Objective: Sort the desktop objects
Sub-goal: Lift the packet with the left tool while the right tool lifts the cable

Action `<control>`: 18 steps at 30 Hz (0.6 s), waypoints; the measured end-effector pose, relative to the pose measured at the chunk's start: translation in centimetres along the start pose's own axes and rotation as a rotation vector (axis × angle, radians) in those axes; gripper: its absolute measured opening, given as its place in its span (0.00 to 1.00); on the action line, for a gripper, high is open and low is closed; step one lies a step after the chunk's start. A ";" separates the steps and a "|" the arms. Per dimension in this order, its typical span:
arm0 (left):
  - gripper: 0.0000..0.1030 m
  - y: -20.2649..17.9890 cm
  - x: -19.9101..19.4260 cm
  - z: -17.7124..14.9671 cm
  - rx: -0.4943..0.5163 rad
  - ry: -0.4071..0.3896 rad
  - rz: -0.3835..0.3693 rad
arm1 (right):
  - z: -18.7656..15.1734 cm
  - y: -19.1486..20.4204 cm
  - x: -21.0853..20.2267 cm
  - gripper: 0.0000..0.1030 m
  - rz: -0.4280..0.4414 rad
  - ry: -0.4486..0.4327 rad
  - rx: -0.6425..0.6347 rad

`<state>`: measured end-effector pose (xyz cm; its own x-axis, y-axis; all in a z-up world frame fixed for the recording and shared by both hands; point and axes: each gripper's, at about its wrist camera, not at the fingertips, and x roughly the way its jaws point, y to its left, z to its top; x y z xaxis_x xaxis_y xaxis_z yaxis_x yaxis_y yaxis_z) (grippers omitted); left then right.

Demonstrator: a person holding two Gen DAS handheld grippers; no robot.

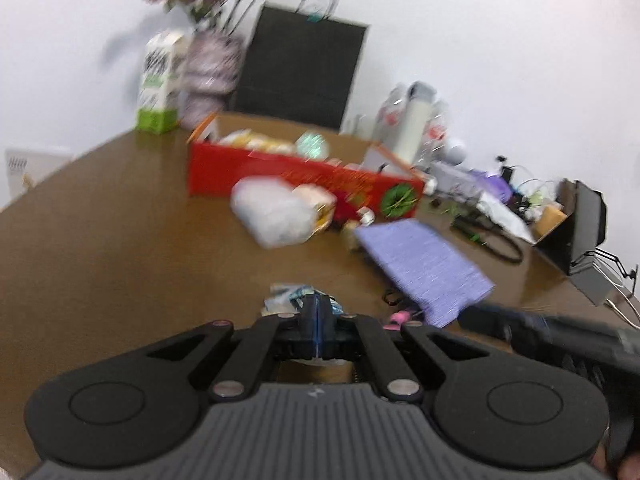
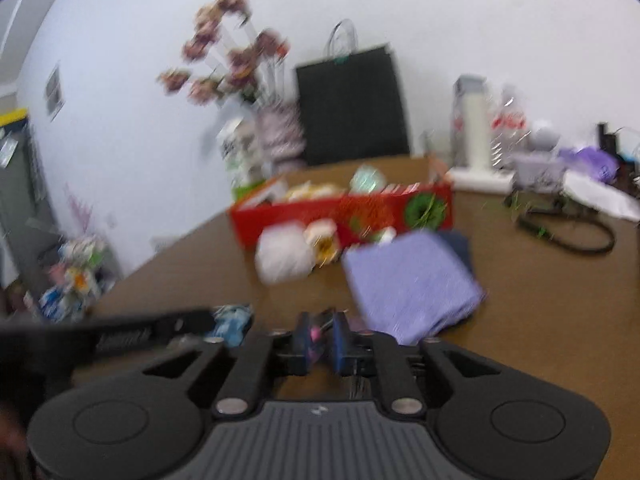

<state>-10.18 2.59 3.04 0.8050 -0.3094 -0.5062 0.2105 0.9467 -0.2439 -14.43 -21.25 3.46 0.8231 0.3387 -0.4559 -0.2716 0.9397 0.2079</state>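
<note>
My left gripper (image 1: 318, 309) is shut, and a crumpled blue-and-white packet (image 1: 288, 295) sticks out at its tips, seemingly pinched. The right wrist view shows the same packet (image 2: 234, 320) at the end of the left gripper (image 2: 188, 318). My right gripper (image 2: 320, 330) has a small pink item (image 2: 315, 334) between its narrowly spaced fingers, apparently gripped. A red box (image 1: 256, 172) holding snacks stands mid-table, with a white plastic bag (image 1: 272, 210) and a folded purple cloth (image 1: 424, 264) in front of it. Both views are motion-blurred.
A black paper bag (image 1: 300, 72), a milk carton (image 1: 158, 84) and a flower vase (image 1: 210, 72) stand at the wall. Bottles, cables (image 2: 568, 234) and boxes crowd the table's far right. Bare brown tabletop (image 1: 100, 240) lies to the left.
</note>
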 end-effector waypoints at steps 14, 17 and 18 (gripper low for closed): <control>0.01 2.7 -0.4 0.1 -0.022 -0.021 0.039 | -1.1 5.6 7.6 0.35 -0.078 0.165 -0.147; 0.01 2.3 -0.5 0.3 -0.005 -0.031 0.034 | -1.0 6.0 7.7 0.21 -0.079 0.160 -0.176; 0.01 2.2 -0.5 0.4 -0.003 -0.032 0.028 | -1.1 6.0 7.6 0.20 -0.075 0.158 -0.183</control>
<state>-9.95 4.91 3.06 0.8281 -0.2795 -0.4860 0.1859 0.9547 -0.2323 -10.37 -12.96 0.33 0.7604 0.2572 -0.5964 -0.3103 0.9505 0.0143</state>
